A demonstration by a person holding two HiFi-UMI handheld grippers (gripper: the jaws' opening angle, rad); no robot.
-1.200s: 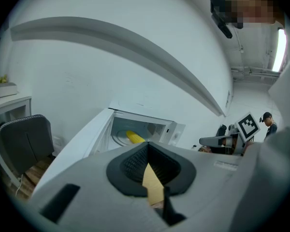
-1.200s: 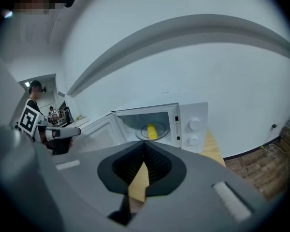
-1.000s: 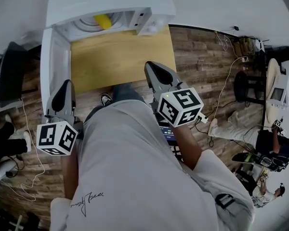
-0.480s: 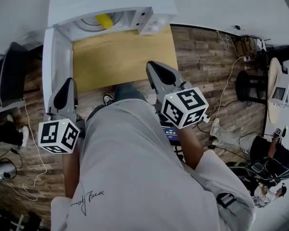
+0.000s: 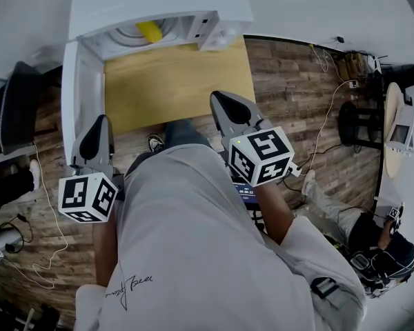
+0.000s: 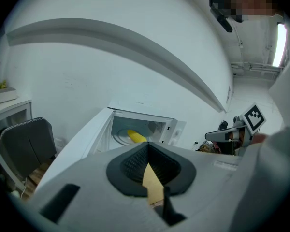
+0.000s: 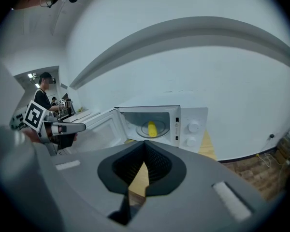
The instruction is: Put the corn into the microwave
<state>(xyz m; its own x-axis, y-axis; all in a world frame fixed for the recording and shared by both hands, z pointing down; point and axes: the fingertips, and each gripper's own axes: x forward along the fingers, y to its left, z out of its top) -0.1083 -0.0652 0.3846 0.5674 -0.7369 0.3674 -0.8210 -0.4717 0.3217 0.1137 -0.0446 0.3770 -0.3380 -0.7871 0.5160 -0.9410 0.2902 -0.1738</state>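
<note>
The yellow corn (image 5: 148,30) lies on the glass plate inside the white microwave (image 5: 159,2), whose door (image 5: 79,95) hangs open to the left. The corn also shows in the left gripper view (image 6: 135,137) and the right gripper view (image 7: 152,128). Both grippers hover at the near edge of the wooden table (image 5: 172,81), well short of the microwave. My left gripper (image 5: 100,119) is shut and empty, its pads (image 6: 135,161) meeting at the tip. My right gripper (image 5: 215,96) is shut too, with nothing between its pads (image 7: 157,161).
A black chair (image 5: 14,109) stands left of the open door. Cables (image 5: 317,143) trail over the plank floor at the right, near a dark stool (image 5: 345,123) and people seated low (image 5: 379,254). Another person (image 7: 41,98) with grippers stands far left in the right gripper view.
Both grippers keep nearly the same place and stay shut. The corn has not moved. The people on the floor at the right have shifted.
</note>
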